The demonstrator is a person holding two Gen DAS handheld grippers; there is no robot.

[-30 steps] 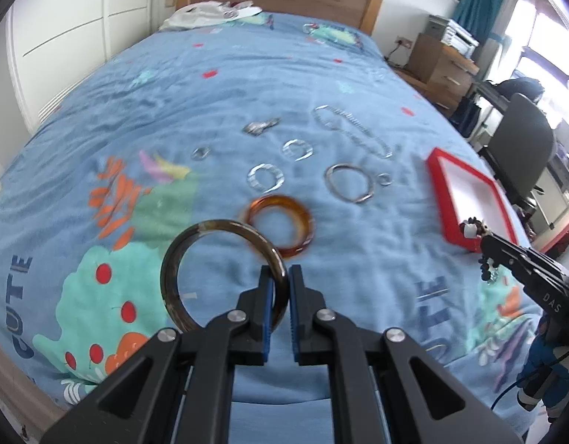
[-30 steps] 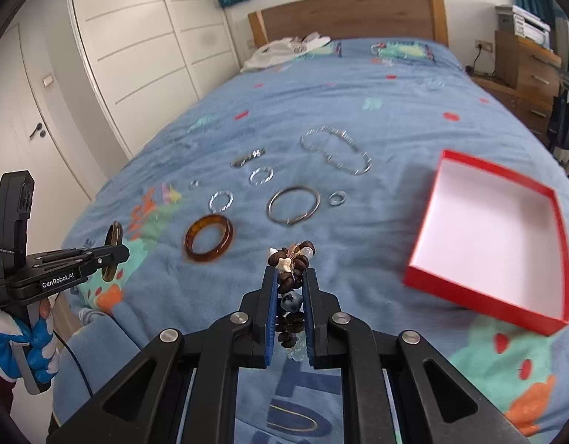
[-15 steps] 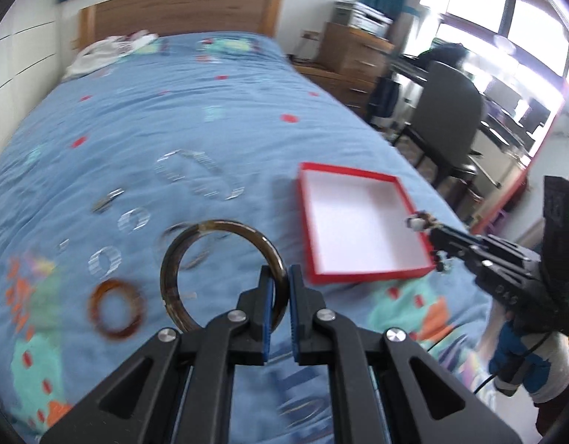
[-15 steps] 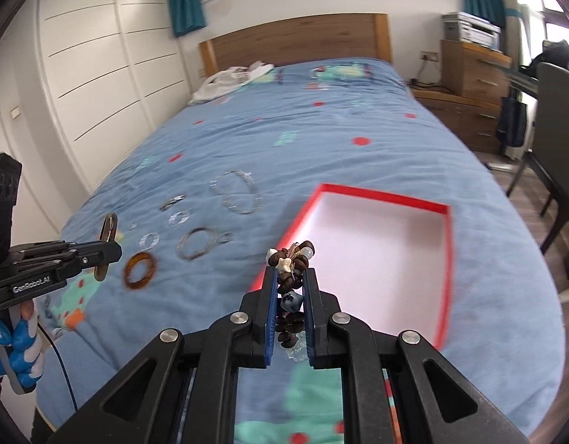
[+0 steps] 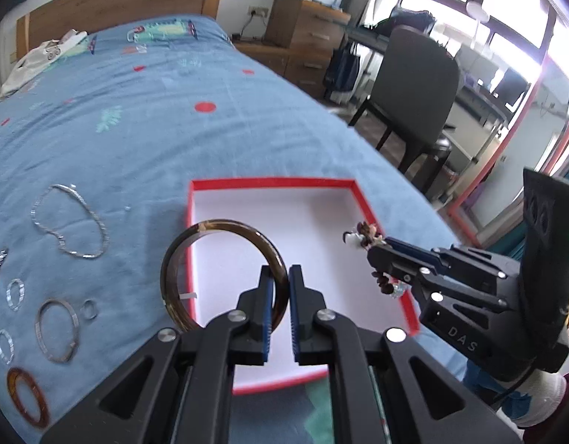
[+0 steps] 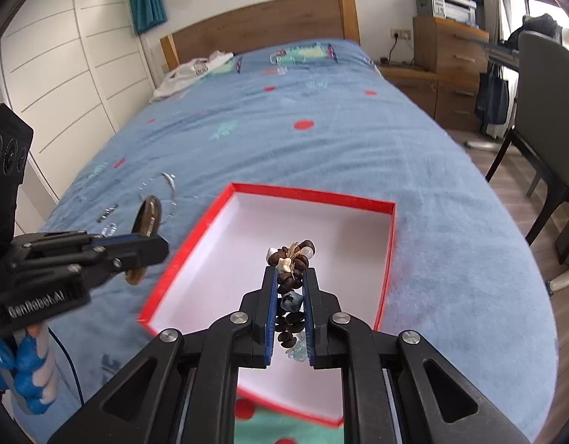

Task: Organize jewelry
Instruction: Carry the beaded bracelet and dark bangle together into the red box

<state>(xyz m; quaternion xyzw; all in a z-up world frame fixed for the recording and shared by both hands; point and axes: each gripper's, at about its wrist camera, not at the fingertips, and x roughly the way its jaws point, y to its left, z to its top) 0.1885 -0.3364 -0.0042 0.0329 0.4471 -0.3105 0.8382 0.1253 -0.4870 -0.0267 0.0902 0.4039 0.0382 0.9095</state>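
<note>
Gripping a dark brown bangle (image 5: pixel 195 244) by its rim, the left gripper (image 5: pixel 280 277) has both blue pads clamped on it; the bangle stands upright over the left wall of the red box (image 5: pixel 269 184), half above the white floor and half above the blue bedspread (image 5: pixel 144 118); in the right wrist view the same gripper (image 6: pixel 151 246) carries the lettering "GenRobot.AI" on its side, and the bangle (image 6: pixel 148 214) shows edge-on beside the box (image 6: pixel 314 196). The right gripper (image 6: pixel 289 277) is clenched on a beaded bracelet (image 6: pixel 290 259) of brown beads with 1 pale blue bead, bunched between the pads above the box's white floor; seen from the left wrist, this gripper (image 5: pixel 373 249) bears the letters "DAS" and holds the bracelet (image 5: pixel 364 235) over the box's right wall. Left on the bedspread, apart from the box: a silver chain (image 5: pixel 68 222), a large silver ring (image 5: pixel 57 329), several smaller silver rings, and an amber bangle (image 5: pixel 27 396). No writing is readable on the box.
</note>
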